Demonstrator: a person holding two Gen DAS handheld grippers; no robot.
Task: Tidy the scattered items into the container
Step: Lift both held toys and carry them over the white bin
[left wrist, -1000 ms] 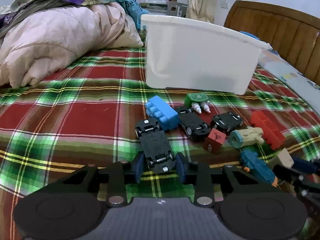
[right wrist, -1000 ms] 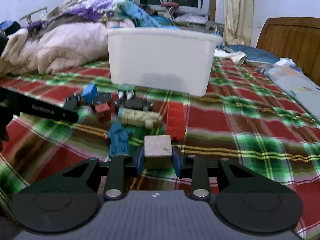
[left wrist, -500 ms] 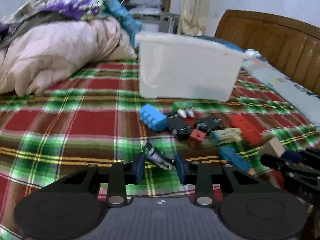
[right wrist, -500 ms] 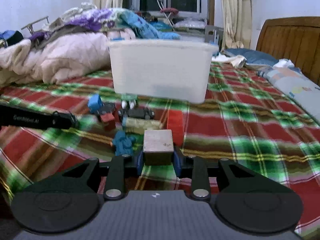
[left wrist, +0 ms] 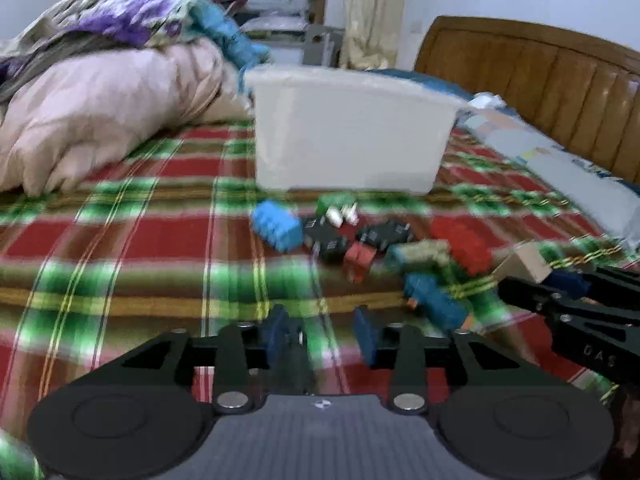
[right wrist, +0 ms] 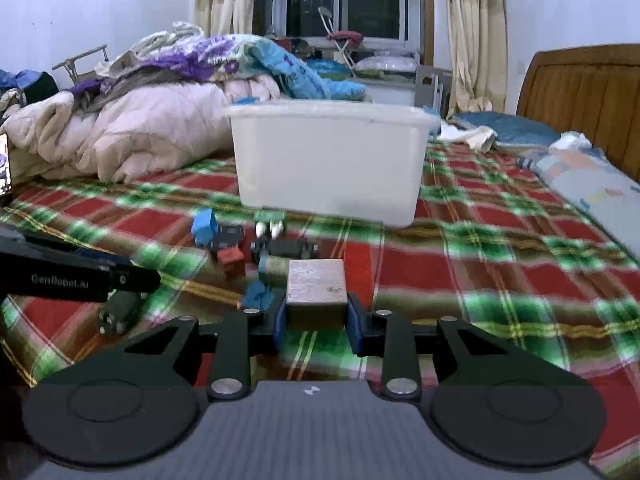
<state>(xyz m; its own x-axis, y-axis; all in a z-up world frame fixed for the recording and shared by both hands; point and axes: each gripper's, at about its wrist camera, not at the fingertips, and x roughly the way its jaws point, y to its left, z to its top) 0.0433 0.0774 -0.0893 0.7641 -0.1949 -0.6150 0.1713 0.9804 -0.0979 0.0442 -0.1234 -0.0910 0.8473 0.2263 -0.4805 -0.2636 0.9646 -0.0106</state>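
A white plastic bin (left wrist: 352, 132) stands on the plaid bedspread, also in the right wrist view (right wrist: 328, 160). In front of it lie scattered toys: a blue brick (left wrist: 276, 226), black toy cars (left wrist: 328, 240), a red brick (left wrist: 460, 240) and a blue figure (left wrist: 432, 298). My right gripper (right wrist: 316, 320) is shut on a wooden block (right wrist: 316, 284), lifted above the bed; the block also shows in the left wrist view (left wrist: 524, 260). My left gripper (left wrist: 322, 334) holds a black toy car (right wrist: 120, 312) that hangs low between the fingers, blurred.
A heap of pink and flowered quilts (left wrist: 112, 100) lies at the back left. A wooden headboard (left wrist: 540, 80) and a pillow (left wrist: 560, 168) are on the right. A window with curtains (right wrist: 340, 0) is behind the bed.
Both grippers have risen from the bedspread. The left one lifted the black car, which tipped downward between the fingers. The right one lifted the wooden block.
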